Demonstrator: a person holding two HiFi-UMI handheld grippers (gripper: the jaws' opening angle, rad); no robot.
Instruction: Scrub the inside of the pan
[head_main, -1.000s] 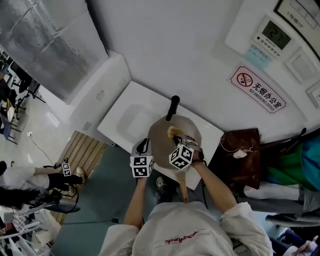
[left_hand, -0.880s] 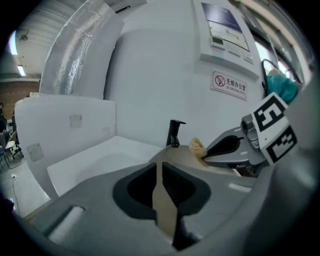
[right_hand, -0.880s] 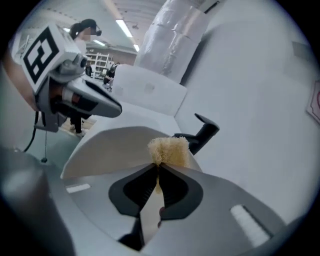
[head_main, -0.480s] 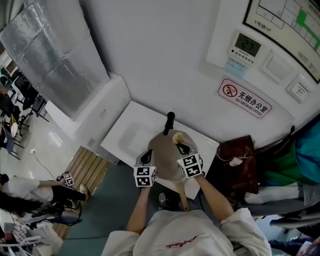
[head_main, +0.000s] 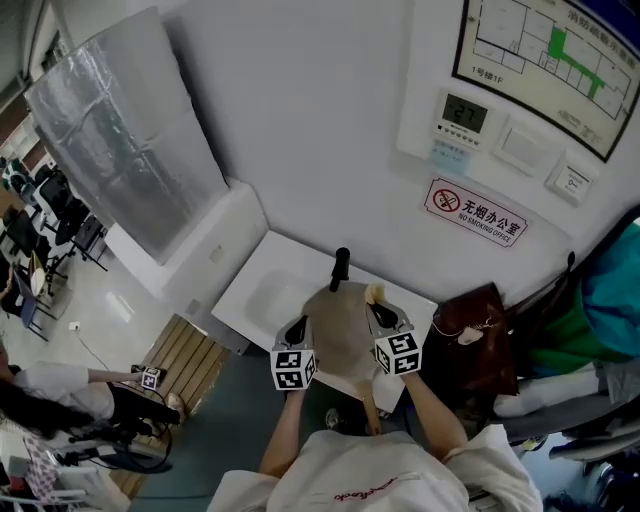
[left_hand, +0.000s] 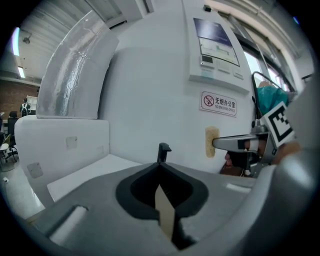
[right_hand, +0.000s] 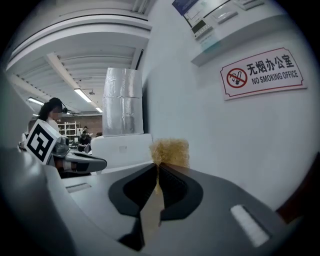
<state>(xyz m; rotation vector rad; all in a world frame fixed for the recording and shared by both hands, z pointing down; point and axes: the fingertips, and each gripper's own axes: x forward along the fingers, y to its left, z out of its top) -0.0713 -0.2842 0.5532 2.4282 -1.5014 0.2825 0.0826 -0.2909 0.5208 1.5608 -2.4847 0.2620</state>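
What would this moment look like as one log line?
left gripper: just closed shut at pan edge, hold unclear | right gripper: shut on sponge, sponge in air

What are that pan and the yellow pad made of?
The pan looks like metal with a dull grey-brown coating: matte, no glare. Its handle looks like black plastic. The pad is coarse, fuzzy yellow fibre, probably a scouring sponge.
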